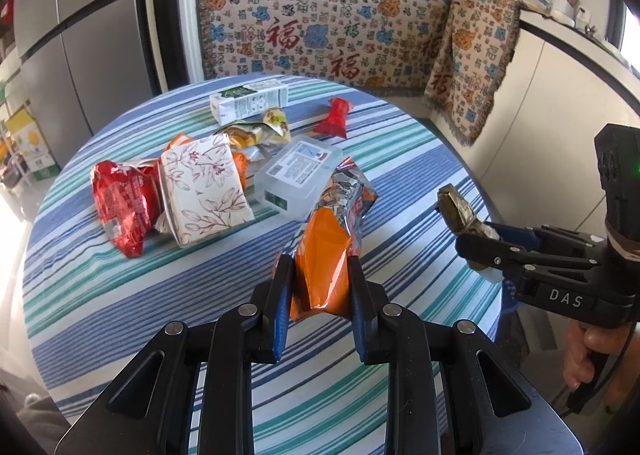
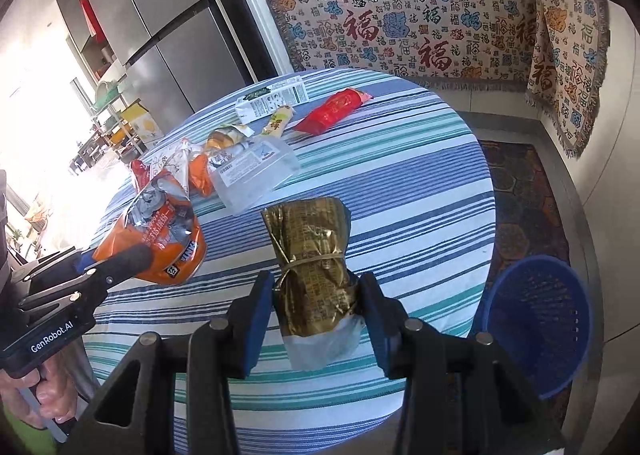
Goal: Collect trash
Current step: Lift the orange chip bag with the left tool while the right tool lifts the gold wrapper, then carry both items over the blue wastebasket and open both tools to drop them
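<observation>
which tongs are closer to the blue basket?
Right. The right tongs, shut on the gold wrapper, are beside the blue basket; the left tongs hold the orange packet across the table.

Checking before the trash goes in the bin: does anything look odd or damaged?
Nothing alarming. The floral carton leans tilted against the red wrapper, and the milk carton lies on its side. Both hand-held grippers hold wrappers: left orange bag, right gold packet.

Both the left gripper (image 1: 318,275) and right gripper (image 2: 316,297) are raised, jaws clamped on loads.
</observation>
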